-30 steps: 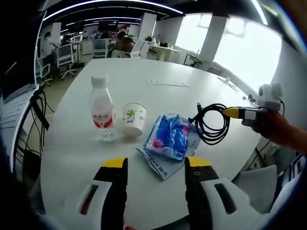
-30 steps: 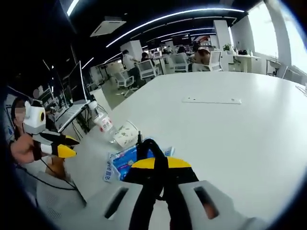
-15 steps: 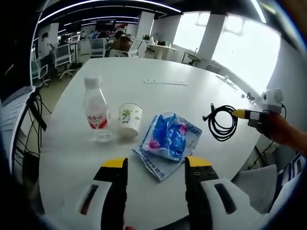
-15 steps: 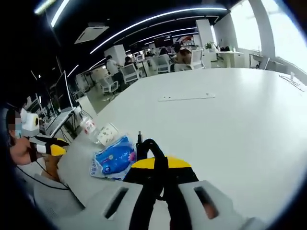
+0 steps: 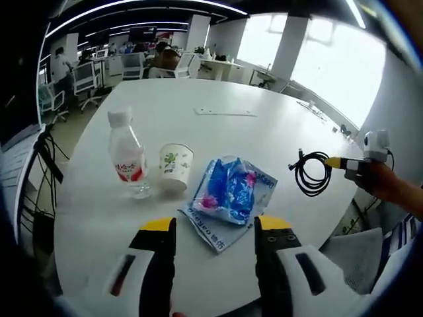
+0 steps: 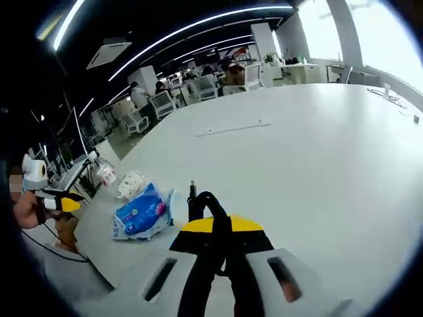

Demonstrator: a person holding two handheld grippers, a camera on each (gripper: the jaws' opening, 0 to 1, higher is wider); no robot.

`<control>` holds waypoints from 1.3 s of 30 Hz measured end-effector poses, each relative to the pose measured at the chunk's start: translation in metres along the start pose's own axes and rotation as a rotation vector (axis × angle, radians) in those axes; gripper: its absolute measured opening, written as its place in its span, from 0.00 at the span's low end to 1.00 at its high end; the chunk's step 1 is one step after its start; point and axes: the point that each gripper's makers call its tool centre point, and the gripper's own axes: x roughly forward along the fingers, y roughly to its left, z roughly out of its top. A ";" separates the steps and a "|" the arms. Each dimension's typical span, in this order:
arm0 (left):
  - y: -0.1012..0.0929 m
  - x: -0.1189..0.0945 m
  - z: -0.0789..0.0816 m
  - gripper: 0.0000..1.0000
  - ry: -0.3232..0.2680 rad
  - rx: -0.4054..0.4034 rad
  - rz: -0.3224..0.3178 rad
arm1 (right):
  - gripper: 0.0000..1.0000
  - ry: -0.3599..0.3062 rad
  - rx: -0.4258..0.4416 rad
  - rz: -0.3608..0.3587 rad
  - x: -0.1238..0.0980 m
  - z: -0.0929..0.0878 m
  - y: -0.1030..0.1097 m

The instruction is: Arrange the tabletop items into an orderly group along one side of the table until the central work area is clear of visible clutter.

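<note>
An open-plan office. Beyond the big white table (image 5: 218,125) stand rows of desks, swivel chairs (image 5: 89,76) and seated people, under strip ceiling lights (image 6: 198,26).

Upright bottle (image 5: 127,153), paper cup (image 5: 175,166), blue packet (image 5: 229,191) — coiled black cable (image 5: 311,173) aloft

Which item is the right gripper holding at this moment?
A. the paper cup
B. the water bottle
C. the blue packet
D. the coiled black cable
D: the right gripper is shut on the coiled black cable, while the other items rest on the table.
</note>
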 end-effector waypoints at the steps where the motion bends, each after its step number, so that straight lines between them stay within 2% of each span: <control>1: -0.001 0.000 0.001 0.47 -0.001 0.000 0.001 | 0.03 0.002 0.003 -0.002 0.000 -0.001 -0.001; 11: 0.000 -0.002 0.001 0.48 0.006 0.014 0.012 | 0.03 0.035 0.023 -0.017 0.005 -0.016 -0.018; 25: -0.002 -0.004 0.002 0.47 0.011 0.025 0.026 | 0.02 0.045 0.069 -0.034 0.010 -0.023 -0.039; 31: -0.003 -0.003 0.006 0.48 0.010 0.028 0.028 | 0.02 0.073 0.071 -0.050 0.013 -0.032 -0.050; 39: -0.001 -0.003 0.006 0.48 0.008 0.012 0.036 | 0.01 0.125 0.075 -0.069 0.018 -0.051 -0.058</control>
